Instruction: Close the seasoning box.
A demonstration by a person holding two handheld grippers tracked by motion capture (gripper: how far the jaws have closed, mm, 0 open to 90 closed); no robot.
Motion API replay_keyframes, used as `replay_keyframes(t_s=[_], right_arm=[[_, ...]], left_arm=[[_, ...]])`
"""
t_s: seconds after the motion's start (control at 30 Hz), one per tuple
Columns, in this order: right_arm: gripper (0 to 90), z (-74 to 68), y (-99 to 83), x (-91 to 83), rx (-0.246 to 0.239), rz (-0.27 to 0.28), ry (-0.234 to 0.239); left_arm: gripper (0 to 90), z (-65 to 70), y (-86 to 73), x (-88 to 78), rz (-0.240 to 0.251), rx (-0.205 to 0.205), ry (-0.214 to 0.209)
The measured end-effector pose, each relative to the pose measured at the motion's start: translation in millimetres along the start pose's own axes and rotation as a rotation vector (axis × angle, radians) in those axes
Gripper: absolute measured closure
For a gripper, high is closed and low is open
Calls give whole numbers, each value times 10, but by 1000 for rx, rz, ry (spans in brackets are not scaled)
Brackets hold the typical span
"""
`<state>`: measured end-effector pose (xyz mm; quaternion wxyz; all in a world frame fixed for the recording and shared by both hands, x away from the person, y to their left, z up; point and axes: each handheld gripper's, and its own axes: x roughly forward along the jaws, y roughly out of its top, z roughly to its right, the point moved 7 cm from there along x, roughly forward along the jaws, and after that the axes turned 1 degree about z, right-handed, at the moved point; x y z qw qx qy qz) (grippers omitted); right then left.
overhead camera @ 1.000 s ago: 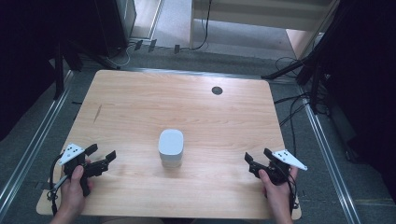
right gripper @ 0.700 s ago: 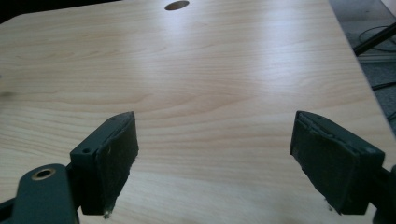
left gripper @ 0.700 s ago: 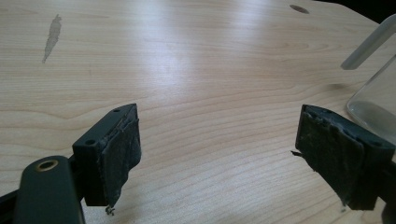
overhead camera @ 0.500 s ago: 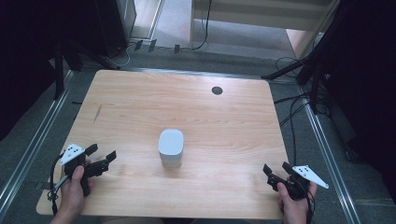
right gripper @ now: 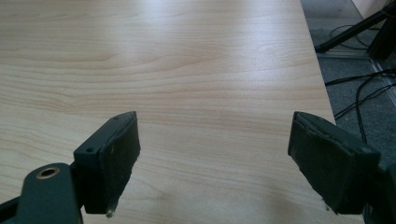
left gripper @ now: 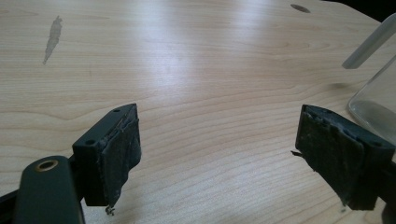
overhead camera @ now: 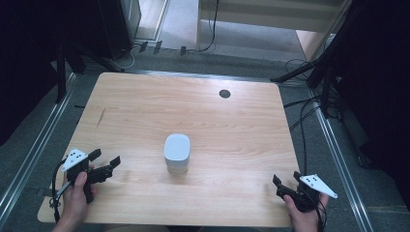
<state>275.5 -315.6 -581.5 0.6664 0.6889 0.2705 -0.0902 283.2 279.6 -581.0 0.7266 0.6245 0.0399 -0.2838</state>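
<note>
My view: a wooden table point(overhead camera: 145, 106) on grey floor point(overhead camera: 179, 24).
I see metal rails point(overhead camera: 36, 145) along both sides, cables point(overhead camera: 304, 111) at right, and dark curtains point(overhead camera: 29, 43) in the upper corners.

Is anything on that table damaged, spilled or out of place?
Mostly tidy. The white container stands upright mid-table, nothing spilled. One oddity: a grey scuff mars the wooden table toward its far left. The rubber pads on the left gripper look frayed at their edges.
</note>
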Motion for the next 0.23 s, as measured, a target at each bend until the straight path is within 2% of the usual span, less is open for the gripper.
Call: replay_keyframes(t_s=[0.1,0.23], right_arm=[[170,12,1,10,3,-3,1],[165,48,3,8,42,-2,-11]], left_arm=[[143,0,0,2,-2,-2,-2],[143,6,1,17,-13,2,-8]])
